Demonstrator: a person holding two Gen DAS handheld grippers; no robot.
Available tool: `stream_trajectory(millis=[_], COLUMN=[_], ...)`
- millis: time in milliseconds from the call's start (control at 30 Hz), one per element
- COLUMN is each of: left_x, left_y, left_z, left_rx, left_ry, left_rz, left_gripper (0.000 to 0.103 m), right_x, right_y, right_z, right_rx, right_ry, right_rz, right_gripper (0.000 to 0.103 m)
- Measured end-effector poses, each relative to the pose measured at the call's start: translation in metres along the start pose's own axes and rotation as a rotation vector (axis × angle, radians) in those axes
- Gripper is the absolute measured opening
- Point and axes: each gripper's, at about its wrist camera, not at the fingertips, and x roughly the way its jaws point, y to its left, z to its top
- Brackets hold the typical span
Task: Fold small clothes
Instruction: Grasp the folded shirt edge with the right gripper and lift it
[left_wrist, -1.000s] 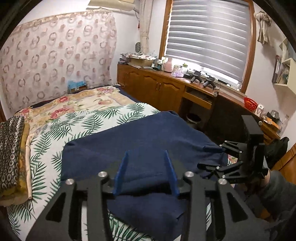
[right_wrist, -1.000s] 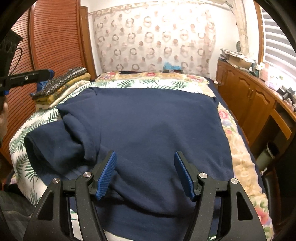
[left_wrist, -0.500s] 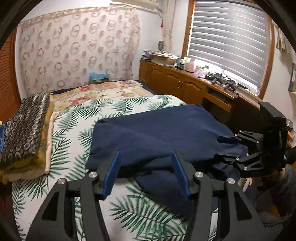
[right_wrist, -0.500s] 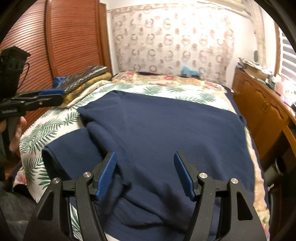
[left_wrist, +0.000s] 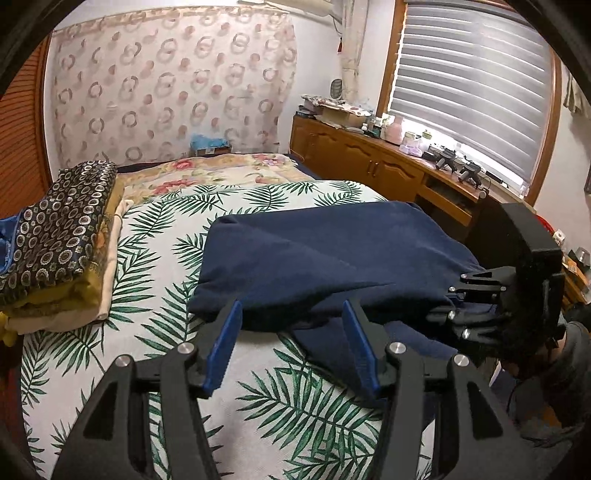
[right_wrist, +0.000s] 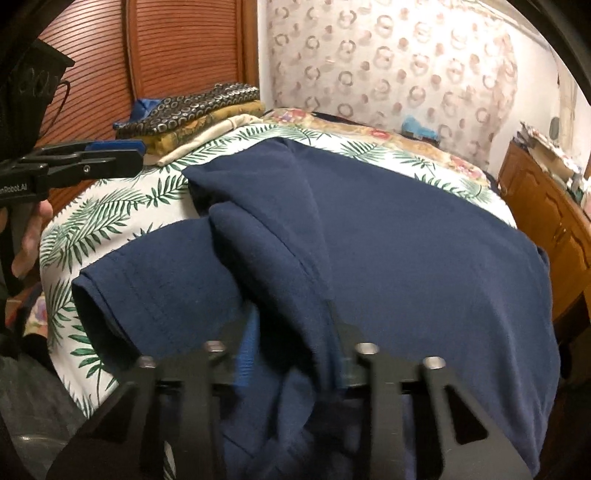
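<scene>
Filling most of both views ahead of the tongs is a wide bed under a white sheet printed with green palm leaves (left_wrist: 155, 332), with a flowered cover at its far end below a wall hanging patterned with pink rings (left_wrist: 166, 85). Along the side beyond the right-hand tongs runs a low wooden cabinet (left_wrist: 369, 162) beneath a slatted window blind (left_wrist: 472, 96), its top crowded with small items; a ribbed wooden panel (right_wrist: 177, 44) stands behind the other tongs. Spread across the sheet is the dark navy short-sleeved shirt (right_wrist: 406, 240), one side folded over its middle and one sleeve lying flat toward the left tongs. Beyond and to the outer side of the left tongs sits a stack of folded fabrics topped by a dark ring-patterned cloth (left_wrist: 55, 236). The left tongs (left_wrist: 291, 343) stand about half apart with nothing between their blue pads, poised just over the sheet at the shirt's near edge, angled downward. The right tongs (right_wrist: 291, 332) are closing, a bunched fold of the navy shirt pinched between their narrow gap. A bare hand (right_wrist: 35, 236) grips the left tongs' handle.
</scene>
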Motion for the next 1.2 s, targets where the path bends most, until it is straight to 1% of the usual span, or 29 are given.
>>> stream_trajectory(millis=[67, 100, 133, 267, 433, 567, 767, 1000, 1100, 1167, 1200], left_x=[0.0, -0.001, -0.001, -0.001, -0.001, 0.0, 0.002, 0.005, 0.005, 0.006, 0.006], left_y=[0.001, 0.002, 0.002, 0.002, -0.002, -0.009, -0.018, -0.027, -0.031, -0.034, -0.035], left_z=[0.0, -0.001, -0.001, -0.001, 0.0, 0.002, 0.003, 0.005, 0.005, 0.005, 0.004], left_rx=[-0.003, -0.005, -0.006, -0.003, 0.005, 0.015, 0.026, 0.035, 0.044, 0.049, 0.051], left_ry=[-0.003, -0.004, -0.005, -0.006, -0.013, -0.018, -0.023, -0.025, -0.025, -0.025, -0.025], left_rz=[0.001, 0.001, 0.001, -0.001, -0.01, -0.018, -0.031, -0.041, -0.044, -0.046, -0.046], left_gripper=[0.055, 0.055, 0.055, 0.055, 0.055, 0.055, 0.055, 0.055, 0.055, 0.055, 0.056], right_x=[-0.007, -0.013, -0.022, -0.051, -0.082, -0.102, -0.124, -0.144, -0.137, -0.119, -0.113], right_y=[-0.002, -0.004, -0.005, -0.01, -0.021, -0.031, -0.048, -0.073, -0.088, -0.102, -0.107], right_z=[0.002, 0.004, 0.006, 0.017, 0.028, 0.029, 0.018, 0.0, -0.013, -0.028, -0.034], right_rx=[-0.001, 0.004, 0.01, 0.024, 0.033, 0.035, 0.048, 0.096, 0.103, 0.129, 0.142], right_ry=[-0.029, -0.05, -0.09, -0.188, -0.241, -0.264, -0.256, -0.253, -0.199, -0.122, -0.097], right_rz=[-0.004, 0.002, 0.005, -0.019, -0.041, -0.087, -0.163, -0.241, -0.298, -0.326, -0.328], right_gripper=[0.006, 0.005, 0.005, 0.005, 0.005, 0.005, 0.005, 0.005, 0.005, 0.005, 0.005])
